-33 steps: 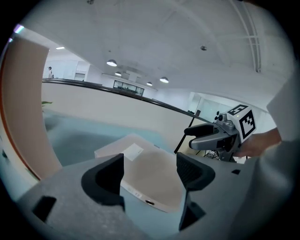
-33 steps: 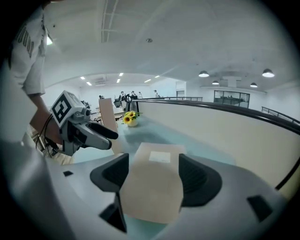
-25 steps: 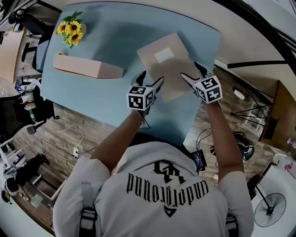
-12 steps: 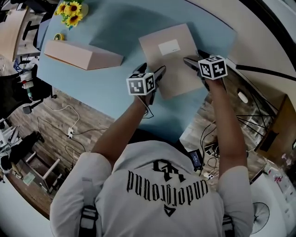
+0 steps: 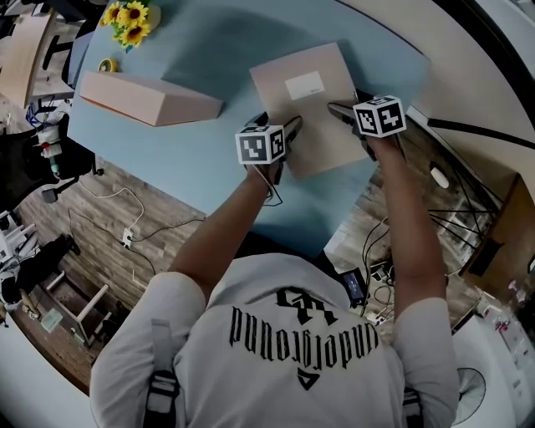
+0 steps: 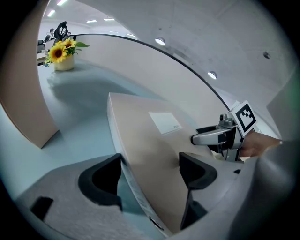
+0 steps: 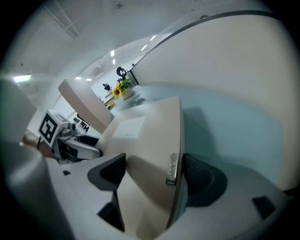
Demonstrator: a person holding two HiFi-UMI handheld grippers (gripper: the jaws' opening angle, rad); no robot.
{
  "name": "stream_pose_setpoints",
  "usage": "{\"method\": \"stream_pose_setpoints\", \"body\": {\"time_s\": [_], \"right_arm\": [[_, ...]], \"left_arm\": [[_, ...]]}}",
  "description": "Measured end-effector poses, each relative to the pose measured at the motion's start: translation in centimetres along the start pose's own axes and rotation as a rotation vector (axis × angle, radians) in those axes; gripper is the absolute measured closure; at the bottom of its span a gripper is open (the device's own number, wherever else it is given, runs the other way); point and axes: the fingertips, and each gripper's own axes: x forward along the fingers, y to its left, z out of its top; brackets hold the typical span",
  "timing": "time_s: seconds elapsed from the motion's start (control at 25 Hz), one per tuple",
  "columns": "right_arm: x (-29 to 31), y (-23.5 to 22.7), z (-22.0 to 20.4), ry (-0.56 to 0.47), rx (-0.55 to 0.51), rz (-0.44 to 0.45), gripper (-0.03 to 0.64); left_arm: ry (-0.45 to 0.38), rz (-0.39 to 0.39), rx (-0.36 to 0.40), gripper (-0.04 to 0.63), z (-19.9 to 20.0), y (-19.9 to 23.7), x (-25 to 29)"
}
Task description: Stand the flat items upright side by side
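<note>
A flat beige box with a white label [image 5: 305, 104] lies on the light blue table [image 5: 217, 58], close to its near edge. My left gripper [image 5: 280, 124] is at the box's left edge. In the left gripper view that edge [image 6: 154, 140] runs between the open jaws [image 6: 150, 171], with a strip of table showing beside one pad. My right gripper [image 5: 347, 102] is at the right edge. Its jaws [image 7: 152, 173] stand wide around the box's corner [image 7: 140, 136]. A second beige box [image 5: 150, 99] stands on its long side at the left.
A pot of sunflowers [image 5: 129, 23] and a small tape roll [image 5: 106, 65] sit at the table's far left corner. The near table edge [image 5: 209, 209] drops to a wooden floor with cables. A white wall curves behind the table [image 6: 154, 70].
Both grippers have edged in on the labelled box's two sides since a second ago. The box itself has not moved on the table.
</note>
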Motion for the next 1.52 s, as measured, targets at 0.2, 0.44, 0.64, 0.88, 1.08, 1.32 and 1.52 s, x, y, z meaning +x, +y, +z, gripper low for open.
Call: {"method": "stream_pose_setpoints", "body": {"time_s": [0.2, 0.44, 0.64, 0.88, 1.08, 1.32, 1.52], "right_arm": [[-1.1, 0.5, -0.4, -0.026, 0.015, -0.030, 0.245], [-3.9, 2.4, -0.5, -0.093, 0.011, -0.107, 0.252], [-7.2, 4.4, -1.1, -0.169, 0.040, -0.190, 0.256], [-11.8, 8.8, -2.6, -0.287, 0.072, -0.334, 0.279], [-14.9, 12.2, -2.9, -0.384, 0.089, -0.455, 0.290], [-18.8, 17.1, -3.6, -0.533, 0.110, -0.635, 0.293], [-21.6, 21.0, -4.4, -0.656, 0.144, -0.756, 0.293]], "left_arm": [[0.016, -0.007, 0.026, 0.202, 0.0, -0.5, -0.5], [0.008, -0.037, 0.100, 0.203, 0.6, -1.6, -2.4], [-0.032, -0.093, 0.156, 0.232, 2.1, -3.1, -4.7], [-0.028, -0.157, 0.279, 0.233, 1.4, -4.8, -8.5], [-0.050, -0.213, 0.387, 0.236, 1.8, -6.0, -11.4], [-0.097, -0.302, 0.540, 0.239, 2.8, -7.8, -15.5], [-0.165, -0.370, 0.707, 0.242, 3.8, -9.7, -19.2]]}}
